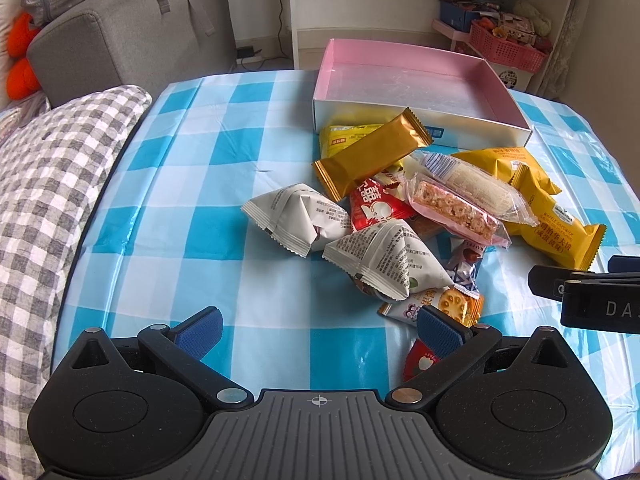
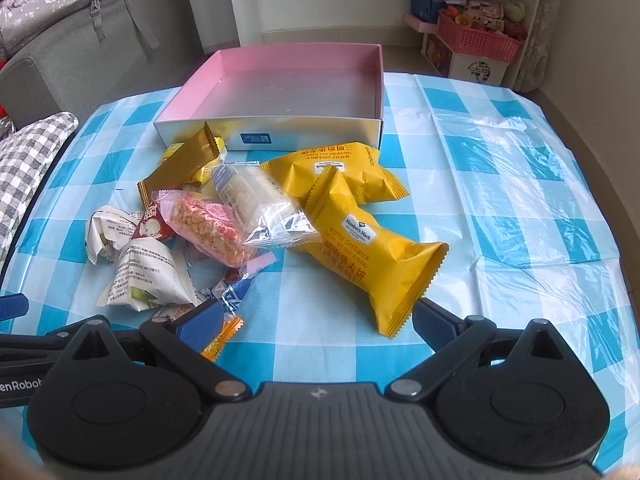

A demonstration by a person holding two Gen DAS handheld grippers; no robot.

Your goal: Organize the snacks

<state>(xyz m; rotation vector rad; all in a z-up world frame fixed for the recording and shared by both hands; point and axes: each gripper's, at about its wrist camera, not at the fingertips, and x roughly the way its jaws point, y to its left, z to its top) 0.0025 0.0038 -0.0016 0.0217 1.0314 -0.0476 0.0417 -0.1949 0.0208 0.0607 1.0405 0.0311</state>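
Both tools hover low over the checked tablecloth (image 2: 500, 184), each spread wide and holding nothing. The snacks lie heaped just in front of the empty pink-lined box (image 2: 304, 80). The right gripper (image 2: 318, 322) looks lined up on the nearest yellow waffle sandwich pack (image 2: 372, 256); pinching it across its puffy middle, not the crimped end, should hold best. The left gripper (image 1: 318, 330) alone shows a small red packet (image 1: 420, 360) tucked beside its finger.
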